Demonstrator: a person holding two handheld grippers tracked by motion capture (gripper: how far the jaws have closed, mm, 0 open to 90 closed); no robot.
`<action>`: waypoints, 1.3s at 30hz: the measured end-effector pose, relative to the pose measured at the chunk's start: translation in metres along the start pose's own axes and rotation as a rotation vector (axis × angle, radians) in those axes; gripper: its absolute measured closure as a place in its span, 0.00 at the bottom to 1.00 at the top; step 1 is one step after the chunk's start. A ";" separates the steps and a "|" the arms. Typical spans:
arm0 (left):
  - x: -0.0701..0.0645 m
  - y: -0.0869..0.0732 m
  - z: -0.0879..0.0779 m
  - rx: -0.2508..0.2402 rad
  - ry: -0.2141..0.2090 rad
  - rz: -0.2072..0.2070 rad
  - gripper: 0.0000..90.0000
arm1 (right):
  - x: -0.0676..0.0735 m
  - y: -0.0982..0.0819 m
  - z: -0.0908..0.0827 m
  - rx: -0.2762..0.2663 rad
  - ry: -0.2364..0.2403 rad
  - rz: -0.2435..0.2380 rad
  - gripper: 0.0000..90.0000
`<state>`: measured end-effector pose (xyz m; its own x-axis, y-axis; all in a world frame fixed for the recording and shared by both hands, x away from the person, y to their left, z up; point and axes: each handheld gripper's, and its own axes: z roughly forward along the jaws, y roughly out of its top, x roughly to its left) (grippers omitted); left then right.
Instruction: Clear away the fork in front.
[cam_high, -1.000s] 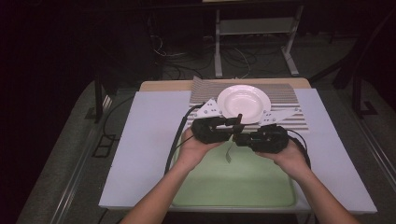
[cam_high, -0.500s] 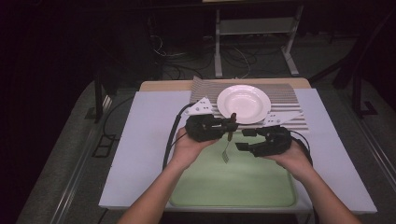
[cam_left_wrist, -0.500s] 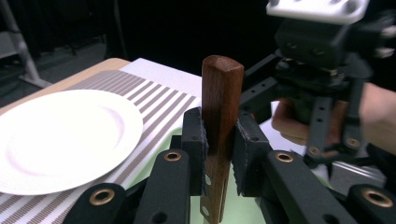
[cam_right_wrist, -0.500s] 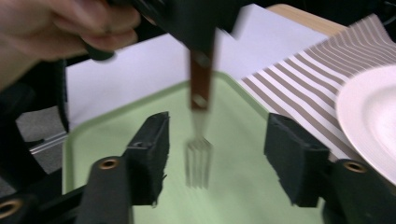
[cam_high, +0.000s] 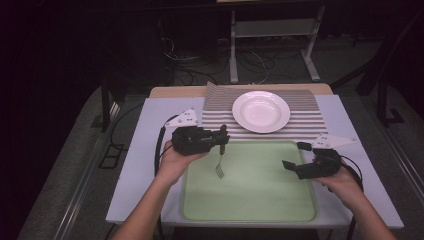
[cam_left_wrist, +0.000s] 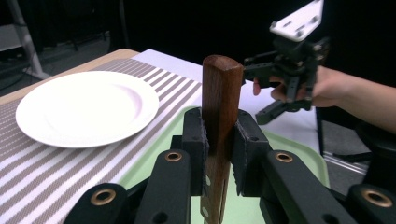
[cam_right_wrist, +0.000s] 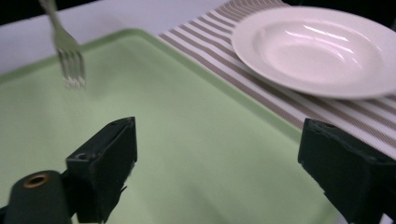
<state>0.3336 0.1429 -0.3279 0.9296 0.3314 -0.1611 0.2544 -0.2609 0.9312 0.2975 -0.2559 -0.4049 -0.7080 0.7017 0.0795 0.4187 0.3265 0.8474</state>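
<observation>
A fork (cam_high: 220, 161) with a brown wooden handle (cam_left_wrist: 222, 93) hangs tines down over the green tray (cam_high: 250, 200). My left gripper (cam_high: 222, 140) is shut on the handle, its pads pressing both sides (cam_left_wrist: 219, 140). My right gripper (cam_high: 294, 156) hovers over the tray's right side, apart from the fork. Its jaws have just been opening and stand wide with nothing between them (cam_right_wrist: 219, 158). The fork's tines (cam_right_wrist: 70, 60) show at the upper left of the right gripper view. A white plate (cam_high: 261, 111) lies beyond the tray.
The plate (cam_left_wrist: 84, 105) rests on a striped placemat (cam_high: 305, 122) at the back of the white table cover (cam_high: 145, 165). The tray holds nothing on its surface. Dark floor, cables and a stand lie behind the table.
Both grippers were together at the fork near the tray's far edge. The right gripper has let go, opened, and moved right and nearer. The left gripper has carried the fork left.
</observation>
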 end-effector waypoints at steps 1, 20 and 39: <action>0.000 0.000 0.000 0.000 0.000 0.000 0.85 | 0.000 0.000 0.000 0.000 0.000 0.000 0.12; -0.007 -0.041 -0.052 0.028 -0.086 -0.097 0.85 | -0.009 -0.042 -0.015 0.016 -0.061 0.046 0.09; 0.034 -0.059 -0.036 0.093 0.064 -0.117 0.79 | -0.009 -0.043 -0.012 0.032 -0.079 0.023 0.10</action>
<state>0.3406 0.2025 -0.3769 0.8739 0.4209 -0.2432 0.3868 -0.2990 0.8724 0.2786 -0.2837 -0.4352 -0.6517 0.7565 0.0555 0.4530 0.3294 0.8284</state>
